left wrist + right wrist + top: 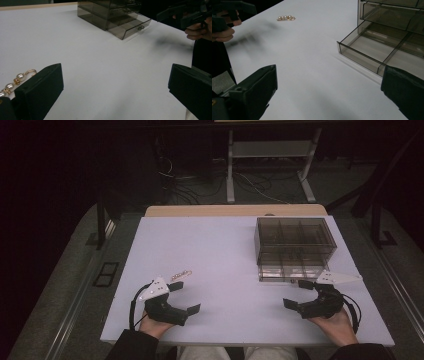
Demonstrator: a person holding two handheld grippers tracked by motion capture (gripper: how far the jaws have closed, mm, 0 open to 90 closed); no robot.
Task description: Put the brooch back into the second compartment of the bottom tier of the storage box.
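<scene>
Both my claws, left claw (184, 297) and right claw (295, 293), gape wide and empty; pearl bracelet (180, 275) lies on the table (215, 250) at my left claw's 12 o'clock, the organizer's bottom drawer (372, 52) stands open, so next I pinch the bracelet.

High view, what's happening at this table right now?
A person sits at a white table with a gripper in each hand. The left gripper is open beside a small pearl-and-gold jewelry piece, not holding it. The right gripper is open in front of a smoky clear drawer organizer, whose bottom drawer stands pulled out and looks empty.
</scene>
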